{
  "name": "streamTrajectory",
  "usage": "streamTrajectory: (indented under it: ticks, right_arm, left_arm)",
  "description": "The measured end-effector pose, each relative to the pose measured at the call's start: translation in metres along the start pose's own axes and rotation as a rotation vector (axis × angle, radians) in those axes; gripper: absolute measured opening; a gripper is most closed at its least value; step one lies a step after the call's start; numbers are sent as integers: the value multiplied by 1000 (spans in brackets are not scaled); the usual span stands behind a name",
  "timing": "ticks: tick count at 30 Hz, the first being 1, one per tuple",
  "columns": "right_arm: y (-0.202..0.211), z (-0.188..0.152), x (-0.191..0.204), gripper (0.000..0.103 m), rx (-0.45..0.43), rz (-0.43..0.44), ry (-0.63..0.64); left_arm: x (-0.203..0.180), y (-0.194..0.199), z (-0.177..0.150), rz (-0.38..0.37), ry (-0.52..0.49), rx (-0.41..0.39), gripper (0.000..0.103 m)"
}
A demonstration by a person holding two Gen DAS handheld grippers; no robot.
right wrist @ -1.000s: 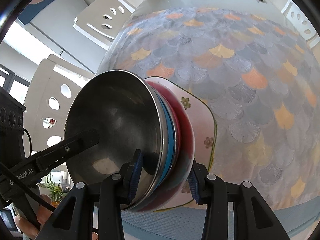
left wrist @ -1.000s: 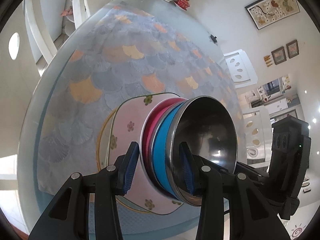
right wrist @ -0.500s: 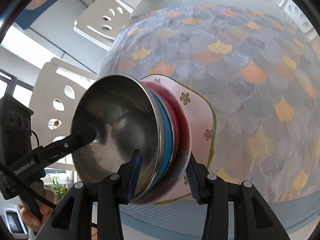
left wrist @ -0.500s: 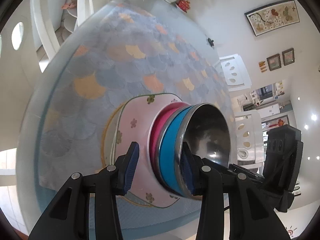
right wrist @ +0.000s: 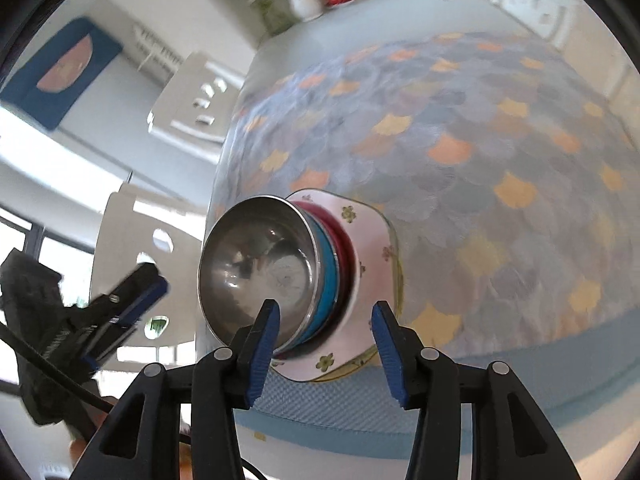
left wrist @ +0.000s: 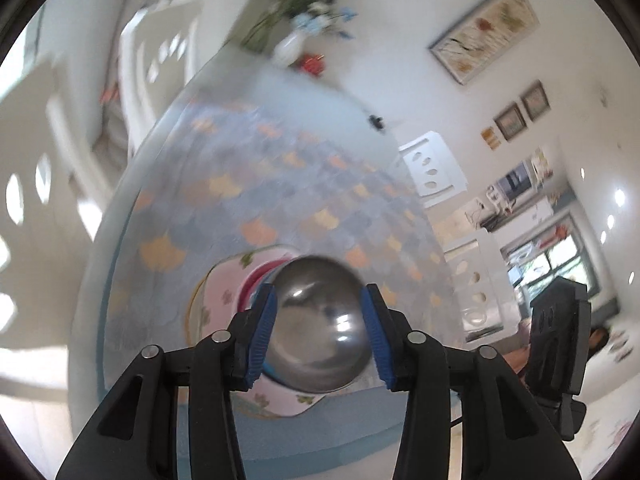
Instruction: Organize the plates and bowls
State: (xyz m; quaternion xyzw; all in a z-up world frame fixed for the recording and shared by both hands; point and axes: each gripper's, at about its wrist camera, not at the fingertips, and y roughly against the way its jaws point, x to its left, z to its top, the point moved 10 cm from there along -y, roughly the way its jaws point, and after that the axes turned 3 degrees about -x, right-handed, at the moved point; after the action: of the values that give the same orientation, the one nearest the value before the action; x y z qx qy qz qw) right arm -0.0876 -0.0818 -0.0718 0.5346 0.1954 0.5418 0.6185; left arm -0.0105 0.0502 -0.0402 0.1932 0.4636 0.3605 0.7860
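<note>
Now our left claw and right claw gape wide, holding nothing; the steel bowl tops nested bowls on a pink plate at the counter edge; slick, light; we'd grip its rim.

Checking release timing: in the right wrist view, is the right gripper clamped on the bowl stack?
No: the right gripper is open, clear of the steel bowl.
</note>
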Motion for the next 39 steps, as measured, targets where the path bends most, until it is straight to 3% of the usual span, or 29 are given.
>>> streamTrajectory:
  ticks: [2,6,14,16,19,26,30,33,39]
  right_arm:
    - [4,2,0,46,-12,-3,2]
    - [37,22,-3,46,-119,-3,34]
    - [106,55,-37,50,-293,-48,114]
    - [122,57,-55,51,-325,-78,132]
    - [136,56,-79,51,-340,-107,154]
    - [156,58,-122,51,-345,-174,217]
    - [165,65,-139,51,-353,-253,279]
    - [163,65,-146,51,-330,-230,280]
    - [154,57,-162,51,-290,-242,298]
  left_arm:
    - [-20,7,6,20,-59,-36,45]
    - [-54,20,12,58,-143,-96,51]
    - [-130,33,16,146,-221,-239,81]
    - [-143,29,13,185,-227,-248,83]
    - [-158,20,2,241,-228,-232,96]
    - [-179,9,-24,400,-236,-235,96]
    - [-191,13,-30,556,-303,-277,103]
    - [-194,11,-38,679,-349,-281,102]
    - [-197,-4,-56,660,-312,-211,103]
